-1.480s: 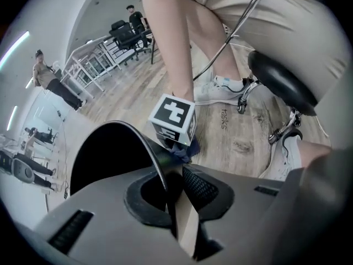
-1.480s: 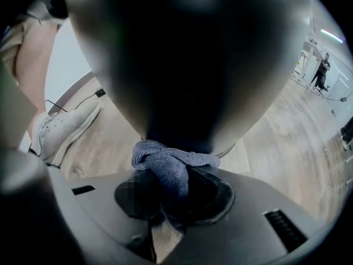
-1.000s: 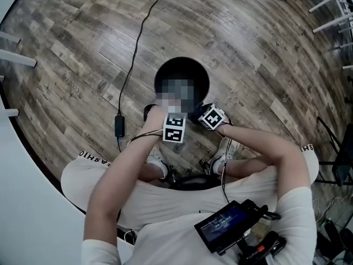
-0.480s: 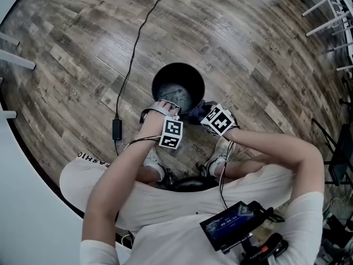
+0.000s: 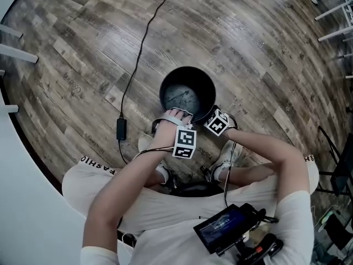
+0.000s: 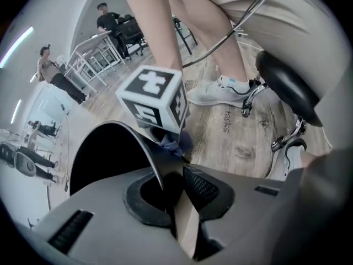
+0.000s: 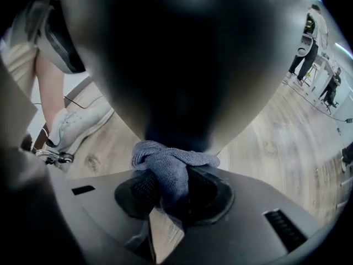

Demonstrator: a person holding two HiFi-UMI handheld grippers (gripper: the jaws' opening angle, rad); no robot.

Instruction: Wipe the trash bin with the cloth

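cloth (image 7: 172, 167) seemingly touching bin (image 7: 182, 65) wall

One trash bin (image 5: 164, 87) is counted, and one cloth (image 7: 168, 167). Two marker cubes are seen, one (image 5: 185, 142) at the left and one (image 5: 218, 122) at the right. Two bare forearms and two white sneakers (image 5: 229, 154) are counted. One black cable (image 5: 138, 54) is laid across the floor, one black stool seat (image 6: 287, 87) is shown, and one small screen (image 5: 223, 225) is worn at the chest. Two people (image 7: 312, 37) are made out far off in the right gripper view.
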